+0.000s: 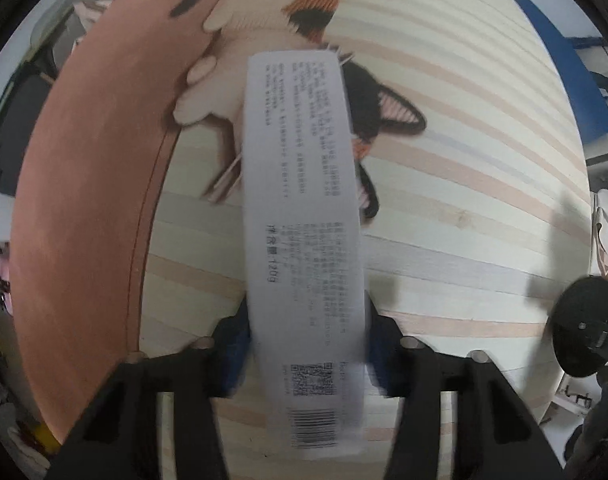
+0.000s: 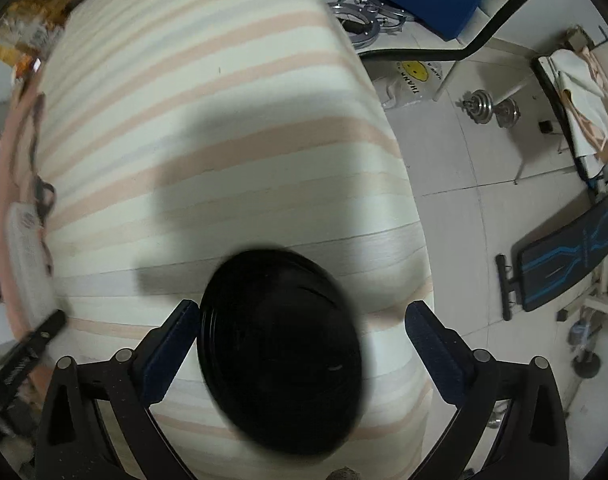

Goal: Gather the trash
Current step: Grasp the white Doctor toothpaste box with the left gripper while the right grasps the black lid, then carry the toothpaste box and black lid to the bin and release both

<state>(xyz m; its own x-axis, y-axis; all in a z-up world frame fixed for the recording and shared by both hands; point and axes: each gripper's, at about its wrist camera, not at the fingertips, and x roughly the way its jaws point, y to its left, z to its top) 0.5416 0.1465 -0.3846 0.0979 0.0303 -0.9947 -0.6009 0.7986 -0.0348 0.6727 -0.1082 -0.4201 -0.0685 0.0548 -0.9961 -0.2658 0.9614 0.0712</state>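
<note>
Long flat white printed pack with barcode and QR code [image 1: 304,240] is clamped near its barcode end between the blue pads of the left gripper [image 1: 304,354], jaws drawn in tight on its two long edges, rest of the pack sticking out forward over the striped cream-and-peach bed sheet [image 1: 464,160]. Beyond the pack's far end lies a calico cat plush toy [image 1: 263,60], and to the pack's left a salmon-pink blanket edge [image 1: 83,160]. Off to the pack's right, the round black plastic lid or dish [image 2: 279,352] sits between the wide-apart fingers of the right gripper [image 2: 299,340]; left pad looks touching its rim, right pad clearly off it, so not gripped. Cannot tell if the disc rests on the sheet or hangs. Risks, as a guess: thin pack held only at one end may bend or slip out on a fast swing; the black disc may slide off the mattress edge onto the tiled floor [image 2: 484,160] if nudged.
</note>
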